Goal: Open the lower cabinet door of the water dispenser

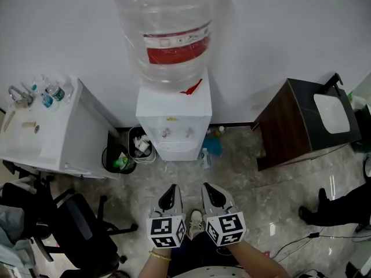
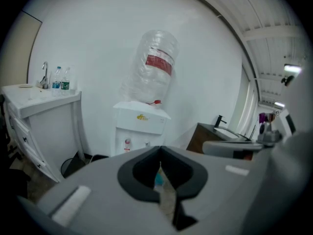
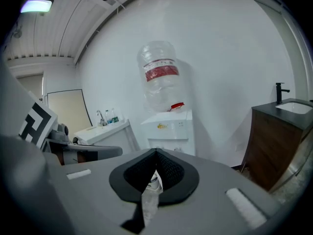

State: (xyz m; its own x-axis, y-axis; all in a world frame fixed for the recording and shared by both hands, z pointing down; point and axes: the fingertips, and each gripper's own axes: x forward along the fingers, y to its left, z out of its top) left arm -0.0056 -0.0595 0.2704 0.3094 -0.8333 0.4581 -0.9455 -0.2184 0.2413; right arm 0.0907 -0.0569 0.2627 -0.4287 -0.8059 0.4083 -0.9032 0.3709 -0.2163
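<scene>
The white water dispenser stands against the back wall with a large clear bottle on top. From above I see only its top and tap panel; the lower cabinet door is not visible. Both grippers hang side by side in front of it, well short of it, over the tiled floor. The left gripper and the right gripper are shut and empty. In the left gripper view the dispenser rises behind the closed gripper, which hides its lower part. The right gripper view shows the dispenser beyond its closed gripper.
A white sink counter stands left of the dispenser, with a black bin and a small white bin between them. A dark wood basin cabinet stands on the right. An office chair is near left; a person's shoe is right.
</scene>
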